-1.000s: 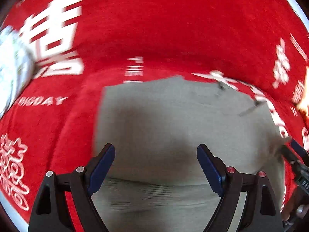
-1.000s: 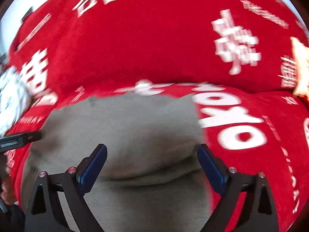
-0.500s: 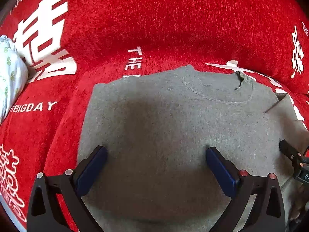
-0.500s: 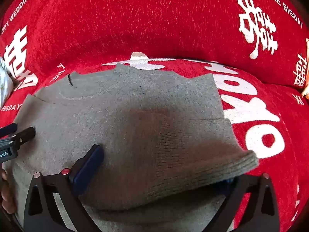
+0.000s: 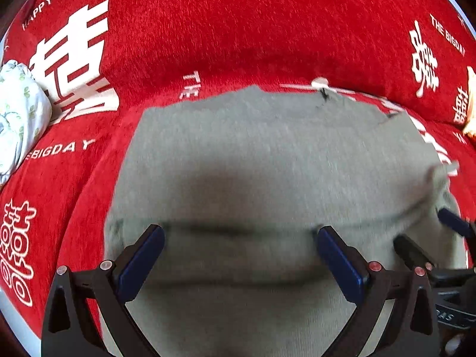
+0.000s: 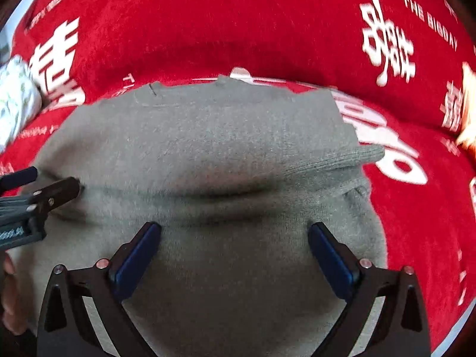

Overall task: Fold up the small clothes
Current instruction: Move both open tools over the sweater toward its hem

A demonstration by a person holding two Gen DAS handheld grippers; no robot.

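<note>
At the far left a pale floral bundle (image 5: pixel 17 113) lay on the red blanket (image 5: pixel 238 29), well clear of the work; next came the left gripper (image 5: pixel 239 255), its blue pads spread wide above the grey sweater (image 5: pixel 267 154) and pinching nothing, the jaws having only just finished opening; the sweater lay flat in the middle of the blanket, neckline toward the far side, with a crease running across it just beyond the pads; further right the right gripper (image 6: pixel 235 251) stood equally wide and empty over the same cloth, having likewise been opening; past it a ribbed cuff (image 6: pixel 336 160) lay turned in over the body, its end poking beyond the right edge; the sleeves seemed already folded in, so the step in hand looked like the release after a fold; the next move would probably call for both tools to drop to the near hem, pinch it and carry it evenly toward the neckline.
</note>
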